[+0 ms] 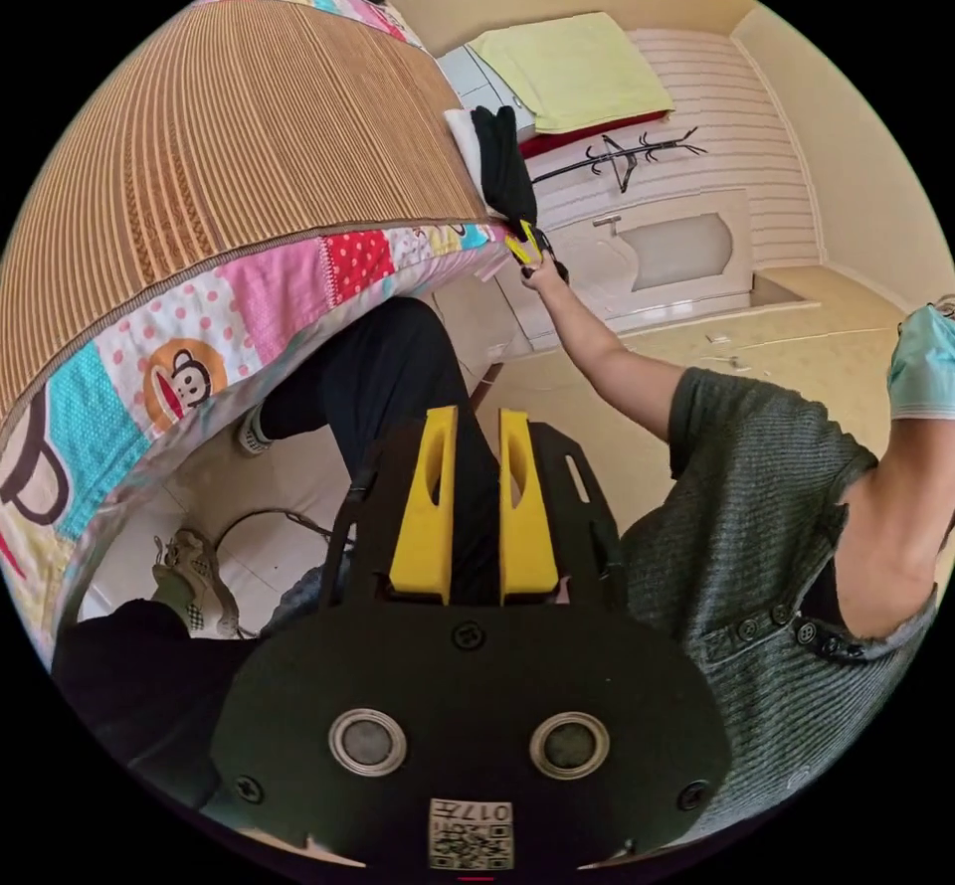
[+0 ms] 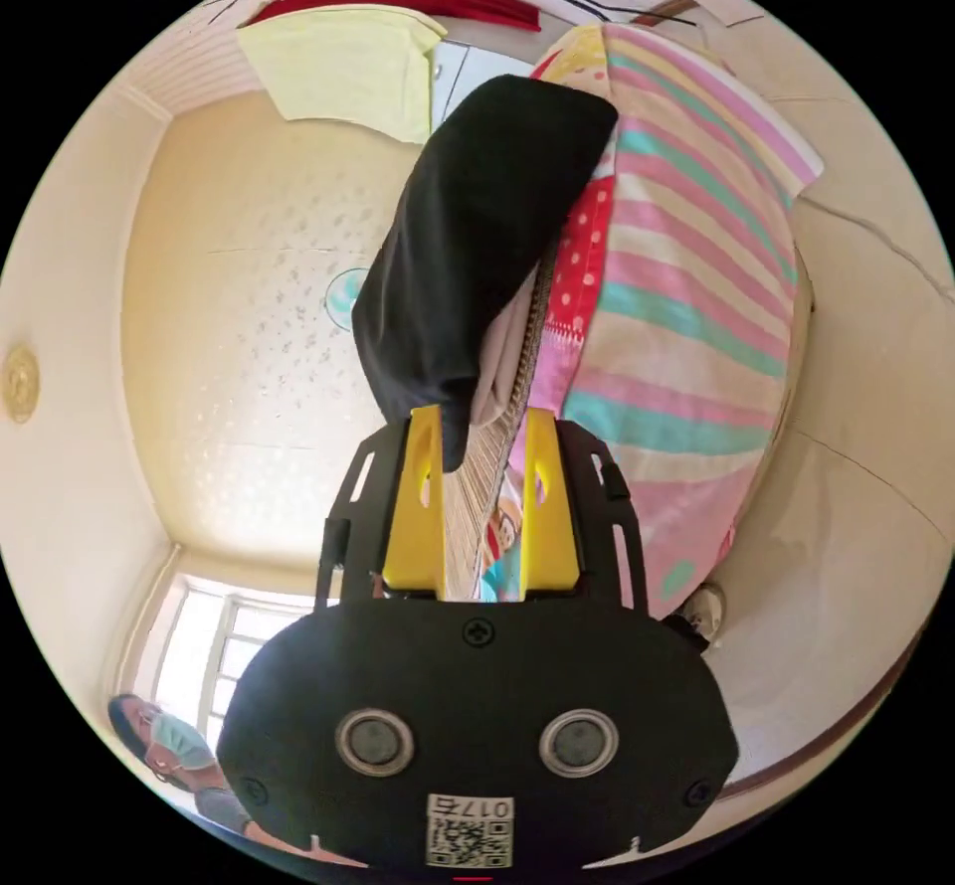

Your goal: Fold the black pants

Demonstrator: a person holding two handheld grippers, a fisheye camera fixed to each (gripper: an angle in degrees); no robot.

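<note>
The black pants lie folded in a small bundle at the far corner of the bed, on top of a white garment. A hand holds my right gripper just below that corner. In the right gripper view the pants loom close, with the white garment under them. My right gripper is open, and a tip of the black cloth hangs loose between its jaws. My left gripper hangs low beside the bed, its jaws nearly together with nothing in them.
A bamboo mat covers the bed over a patchwork quilt. The person stands beside the bed in a grey shirt and black trousers. Shoes lie on the floor. A white cabinet stands by the wall.
</note>
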